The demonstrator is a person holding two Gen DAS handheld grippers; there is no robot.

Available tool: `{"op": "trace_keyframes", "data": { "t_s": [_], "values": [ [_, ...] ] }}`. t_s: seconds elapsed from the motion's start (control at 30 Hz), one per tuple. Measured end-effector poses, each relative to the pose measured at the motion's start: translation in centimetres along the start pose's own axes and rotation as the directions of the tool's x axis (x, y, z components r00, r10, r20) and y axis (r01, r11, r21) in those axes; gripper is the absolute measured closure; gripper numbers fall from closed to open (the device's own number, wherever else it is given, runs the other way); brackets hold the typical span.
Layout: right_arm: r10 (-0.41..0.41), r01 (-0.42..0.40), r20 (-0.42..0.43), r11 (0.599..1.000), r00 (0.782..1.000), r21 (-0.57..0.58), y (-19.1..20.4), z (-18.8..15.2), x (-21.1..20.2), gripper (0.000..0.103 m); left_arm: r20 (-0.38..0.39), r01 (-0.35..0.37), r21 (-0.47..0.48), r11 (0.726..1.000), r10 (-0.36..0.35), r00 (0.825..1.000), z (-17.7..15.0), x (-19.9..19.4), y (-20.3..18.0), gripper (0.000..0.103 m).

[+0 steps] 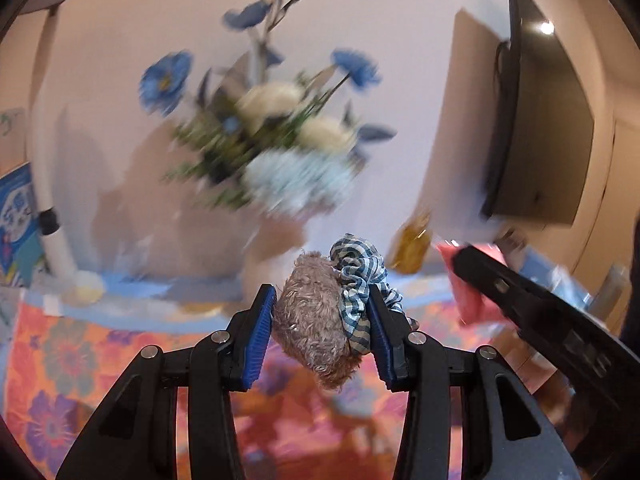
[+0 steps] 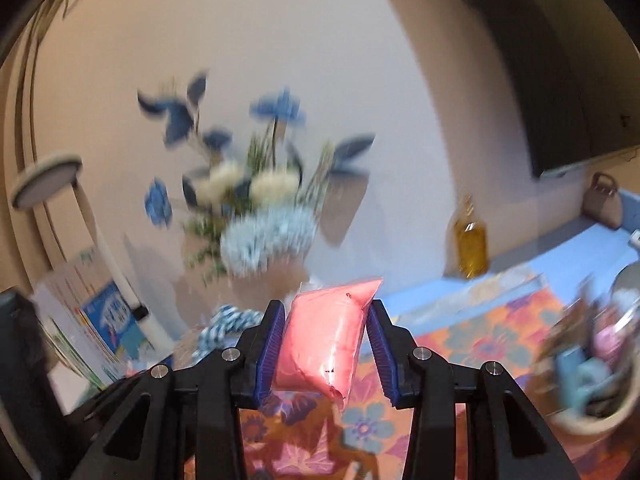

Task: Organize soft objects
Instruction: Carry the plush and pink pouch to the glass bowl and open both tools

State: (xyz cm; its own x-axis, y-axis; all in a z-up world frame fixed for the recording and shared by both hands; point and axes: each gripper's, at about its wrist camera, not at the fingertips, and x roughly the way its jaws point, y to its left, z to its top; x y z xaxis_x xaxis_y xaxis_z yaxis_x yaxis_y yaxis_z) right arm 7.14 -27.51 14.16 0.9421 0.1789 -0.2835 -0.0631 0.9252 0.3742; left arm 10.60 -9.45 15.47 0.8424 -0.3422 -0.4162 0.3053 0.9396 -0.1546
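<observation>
Soft things fill a bowl at the right edge of the worktop, blurred beyond naming. Left gripper jaws, partly closed, clamp a fuzzy brown ball and a striped scrunchie. Right gripper jaws, partly closed, squeeze a pink packet. Behind stand flowers and a bottle.

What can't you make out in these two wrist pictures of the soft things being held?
- Left wrist view: the flower arrangement is smeared by motion blur; its container cannot be made out.
- Left wrist view: the striped scrunchie is partly hidden behind the furry scrunchie and a finger.
- Right wrist view: the basket at the right edge is blurred and cut off; its contents are unreadable.
- Right wrist view: the pink packet shows no legible label.
</observation>
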Motion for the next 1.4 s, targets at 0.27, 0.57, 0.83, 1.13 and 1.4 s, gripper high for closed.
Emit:
{"op": "trace_keyframes", "data": {
  "t_s": [0.27,0.57,0.83,1.13,1.4],
  "values": [
    [-0.058,0.057,0.047,0.998,0.997,0.032,-6.9,2.9,-6.2,0.062,0.047,0.119,0.043,0.992,-0.121,0.992,1.5,-0.8,-8.1,0.062],
    [-0.173,0.169,0.077,0.984,0.982,0.053,-13.7,1.9,-12.0,0.062,0.076,0.122,0.201,0.972,-0.14,0.987,-0.1,-2.9,-18.0,0.062],
    [-0.256,0.252,0.095,0.966,0.962,0.055,-17.6,1.8,-15.6,0.062,0.055,0.168,0.268,0.949,-0.189,0.98,-1.1,-2.4,-23.6,0.062],
    [-0.289,0.283,0.062,0.955,0.955,0.088,-20.4,1.1,-15.6,0.062,0.008,0.202,0.303,0.932,-0.214,0.977,-2.8,-1.3,-26.8,0.062],
    [-0.32,0.307,0.072,0.94,0.945,0.148,-22.8,0.7,-16.3,0.062,-0.033,0.23,0.298,0.927,-0.231,0.973,-3.1,0.5,-27.3,0.061]
  ]
}}
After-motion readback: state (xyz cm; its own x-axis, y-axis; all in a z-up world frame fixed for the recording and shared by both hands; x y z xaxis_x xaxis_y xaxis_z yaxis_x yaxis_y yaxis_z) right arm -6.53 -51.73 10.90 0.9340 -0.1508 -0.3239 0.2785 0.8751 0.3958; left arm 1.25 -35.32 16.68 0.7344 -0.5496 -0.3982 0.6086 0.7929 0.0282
